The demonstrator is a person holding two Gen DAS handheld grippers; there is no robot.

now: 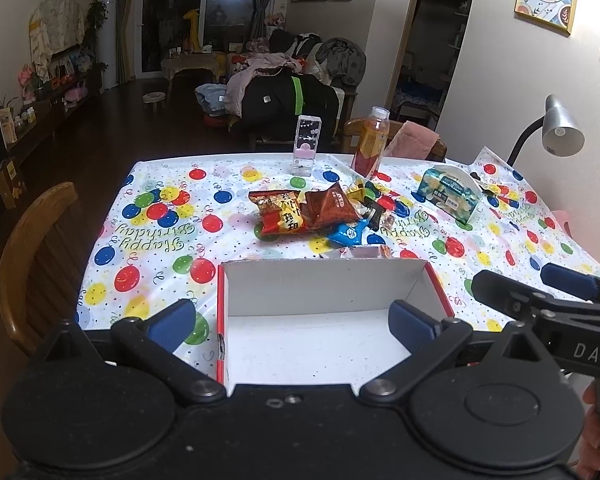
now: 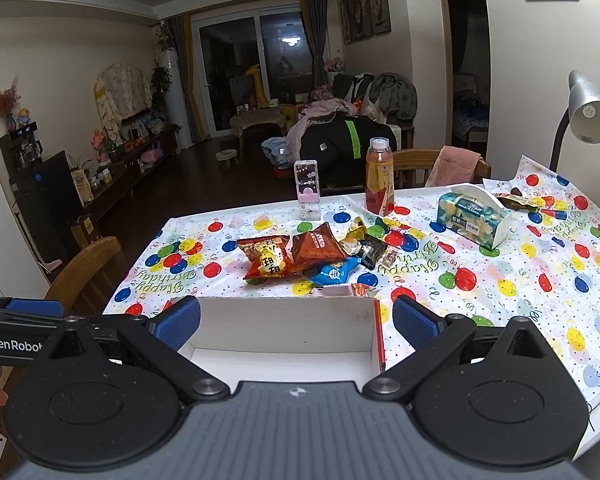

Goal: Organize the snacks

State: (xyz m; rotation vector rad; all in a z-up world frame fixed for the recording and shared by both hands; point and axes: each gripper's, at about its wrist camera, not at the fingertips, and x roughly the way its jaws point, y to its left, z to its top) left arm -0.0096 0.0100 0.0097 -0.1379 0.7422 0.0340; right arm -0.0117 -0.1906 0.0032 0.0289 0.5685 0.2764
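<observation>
Nothing packed yet: both my left tongs (image 1: 292, 320) and right tongs (image 2: 296, 320) spread empty over the empty white box (image 1: 324, 280), snack pile (image 1: 312, 212) mid-frame beyond it, next reach for red bag (image 1: 278, 212).

The balloon-patterned tablecloth (image 2: 480, 280) carried the words "Happy Birthday" in looping green script, printed several times and upside down from both cameras. The left gripper (image 2: 32, 308) showed "GenRobot", cut off at the edge, on its black arm. The right gripper (image 1: 540, 280) showed the letters "DAS". The tissue box (image 2: 474, 216) read "TISSUE". Chinese characters marked the red snack bag (image 2: 266, 260), too small to read.
</observation>
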